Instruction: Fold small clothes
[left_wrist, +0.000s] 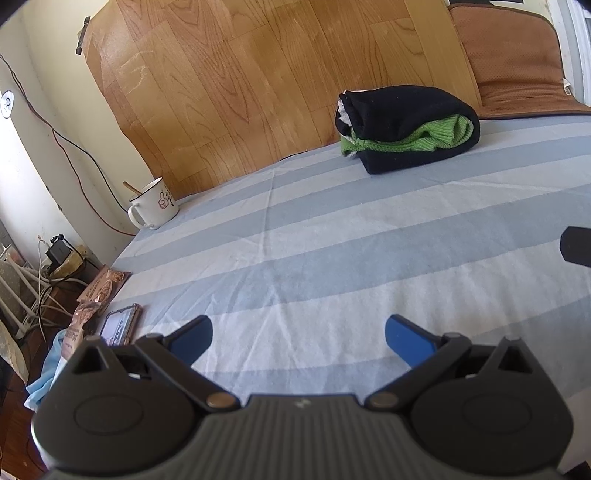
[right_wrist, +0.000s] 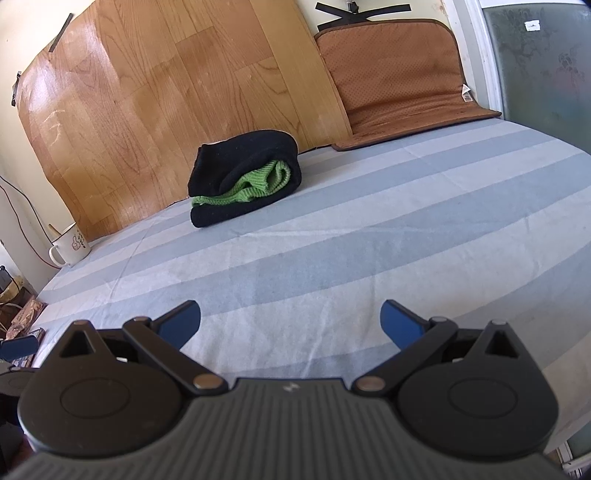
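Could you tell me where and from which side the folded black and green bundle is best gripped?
Probably at the rounded folded edge of the bundle, on its right end, coming in from the right side. There the black layers wrap the green knit, so one pinch would likely catch every layer; the left end shows loose edges.

one folded clothes bundle (left_wrist: 406, 127), one mug (left_wrist: 155, 203), one cushion (right_wrist: 399, 74), two tools: left tool (left_wrist: 299, 339), right tool (right_wrist: 290, 325).

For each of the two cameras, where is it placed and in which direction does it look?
Left wrist: on the left gripper, low over the striped sheet, facing the wood panel; its blue fingers show.
Right wrist: on the right gripper, same direction, further right; its fingers show.
Shared: folded black-green clothes, mug.
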